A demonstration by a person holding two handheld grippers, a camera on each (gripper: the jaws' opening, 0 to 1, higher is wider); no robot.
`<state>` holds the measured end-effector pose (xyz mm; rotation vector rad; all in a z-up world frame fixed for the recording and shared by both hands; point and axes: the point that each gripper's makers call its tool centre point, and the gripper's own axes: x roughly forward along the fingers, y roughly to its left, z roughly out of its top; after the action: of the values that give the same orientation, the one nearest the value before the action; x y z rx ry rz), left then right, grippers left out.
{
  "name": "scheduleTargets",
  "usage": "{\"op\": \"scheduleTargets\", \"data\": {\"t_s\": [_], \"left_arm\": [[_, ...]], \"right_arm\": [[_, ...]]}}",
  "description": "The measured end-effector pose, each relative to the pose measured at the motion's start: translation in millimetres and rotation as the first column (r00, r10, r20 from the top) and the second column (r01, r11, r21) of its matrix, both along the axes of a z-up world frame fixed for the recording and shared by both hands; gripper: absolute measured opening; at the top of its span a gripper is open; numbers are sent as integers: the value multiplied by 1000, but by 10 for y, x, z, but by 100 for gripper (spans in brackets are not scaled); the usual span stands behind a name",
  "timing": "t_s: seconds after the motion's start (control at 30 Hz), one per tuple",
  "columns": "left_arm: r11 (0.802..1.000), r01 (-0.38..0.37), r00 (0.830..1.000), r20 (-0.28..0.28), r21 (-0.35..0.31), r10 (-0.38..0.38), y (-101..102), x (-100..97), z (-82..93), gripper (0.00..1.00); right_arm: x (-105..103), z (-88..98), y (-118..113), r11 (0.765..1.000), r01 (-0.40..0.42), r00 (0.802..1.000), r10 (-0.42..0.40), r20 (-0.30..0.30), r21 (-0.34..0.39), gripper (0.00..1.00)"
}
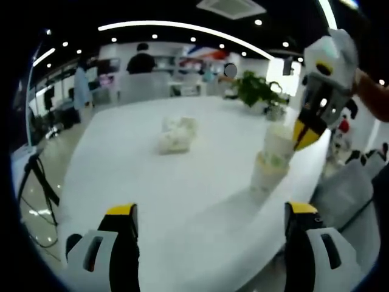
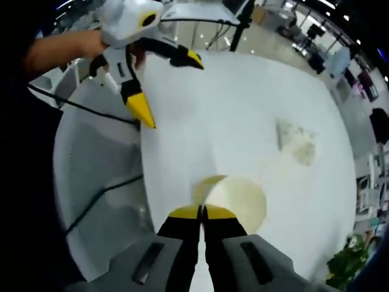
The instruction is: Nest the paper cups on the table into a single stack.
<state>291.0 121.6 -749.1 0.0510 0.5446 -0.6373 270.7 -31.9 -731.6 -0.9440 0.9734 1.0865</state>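
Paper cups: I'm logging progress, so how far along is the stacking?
Mostly done: the paper cups stand nested in one stack near the table edge. In hand: the right hand-held gripper, jaws shut on the top cup's rim. Left: letting go. The left hand-held gripper is open.

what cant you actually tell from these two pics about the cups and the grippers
- Cup count: in the left gripper view the stack of paper cups is blurred; its tiers can't be counted.
- Right gripper: its shut tips cover the top cup's near rim, so whether paper is pinched is hidden.
- Crumpled white thing on the table: too blurred to identify.
- Left gripper: open, lower body cut off by the frame edge.
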Motion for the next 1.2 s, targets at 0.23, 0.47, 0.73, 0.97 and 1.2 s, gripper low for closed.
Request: {"op": "scheduleTargets", "data": {"t_s": [0.23,0.47,0.73,0.97,1.2], "left_arm": [[1000,7,1000,-4,3,-7,-5,3,-15,98],[1000,9,1000,3,2,-9,1,47,17,98],[1000,17,1000,-1,2,-17,-23,40,-24,98],[1000,18,1000,-4,0,-18,-56,20,-33,98],[1000,15,1000,-5,2,-15,-65,2,-30,98]], "right_arm": [[26,-74,-10,1000,20,1000,-20,-9,5,0],[43,-153,-14,999,34,999,-34,-13,7,0],[52,-240,-42,999,48,999,-48,-14,12,0],[33,-320,-71,998,59,998,-58,-22,12,0],[13,-385,-80,997,75,997,-74,-38,23,0]]}}
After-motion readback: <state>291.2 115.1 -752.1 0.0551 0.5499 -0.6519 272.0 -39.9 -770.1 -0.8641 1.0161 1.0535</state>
